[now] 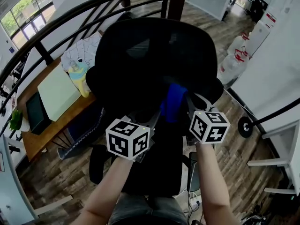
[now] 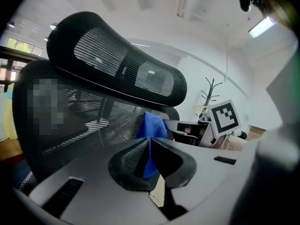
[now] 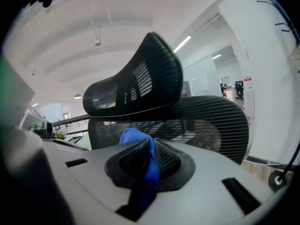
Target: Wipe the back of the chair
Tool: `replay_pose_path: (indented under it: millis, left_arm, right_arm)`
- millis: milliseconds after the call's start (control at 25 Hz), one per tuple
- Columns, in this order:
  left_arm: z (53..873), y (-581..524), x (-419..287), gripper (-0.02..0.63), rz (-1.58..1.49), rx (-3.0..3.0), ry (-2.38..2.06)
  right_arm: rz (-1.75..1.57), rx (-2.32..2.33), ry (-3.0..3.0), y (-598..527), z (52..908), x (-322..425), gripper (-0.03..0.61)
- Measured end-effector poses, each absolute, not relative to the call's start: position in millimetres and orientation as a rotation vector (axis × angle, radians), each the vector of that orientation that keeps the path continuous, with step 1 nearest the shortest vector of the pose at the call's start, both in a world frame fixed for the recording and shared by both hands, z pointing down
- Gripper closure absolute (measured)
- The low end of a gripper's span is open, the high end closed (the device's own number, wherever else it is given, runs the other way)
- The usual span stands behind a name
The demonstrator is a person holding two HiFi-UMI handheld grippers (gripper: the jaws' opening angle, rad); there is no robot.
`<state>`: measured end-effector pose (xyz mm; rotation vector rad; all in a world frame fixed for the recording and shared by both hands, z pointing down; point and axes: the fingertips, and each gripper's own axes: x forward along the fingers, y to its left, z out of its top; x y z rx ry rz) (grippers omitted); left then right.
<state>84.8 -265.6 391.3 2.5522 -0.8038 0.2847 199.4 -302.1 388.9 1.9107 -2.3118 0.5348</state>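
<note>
Chair back (image 1: 154, 55), black mesh, centre of scene, headrest (image 2: 117, 60) on top. Jaws of left hand-held gripper (image 2: 149, 146) closed tight on blue cloth (image 1: 173, 101); jaws of right hand-held gripper (image 3: 151, 149) closed on same cloth, bunched low against the mesh, right of centre.

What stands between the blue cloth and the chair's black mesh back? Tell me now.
Nothing visible. The blue cloth is pinched in both the left claw and the right claw, directly before the black mesh chair back, with no object between them. Whether they touch can't be judged.
</note>
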Motion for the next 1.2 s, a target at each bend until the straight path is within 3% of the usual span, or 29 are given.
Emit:
replay_pose_path:
  millis: [680, 920, 1200]
  left_arm:
    - [382.0, -249.3, 132.8, 0.588, 0.298, 2.603, -0.696]
    - [382.8, -245.3, 120.4, 0.588, 0.294, 2.59, -0.726]
    - [384.8, -240.5, 83.6, 0.588, 0.269, 2.546, -0.818]
  right_arm:
    - [0.558, 2.203, -2.161, -253.3, 377.0, 305.0, 0.537]
    - [0.54, 2.155, -2.25, -241.3, 363.7, 285.1, 0.54]
    - [0.515, 1.978, -2.394, -236.2, 360.0, 213.1, 0.54]
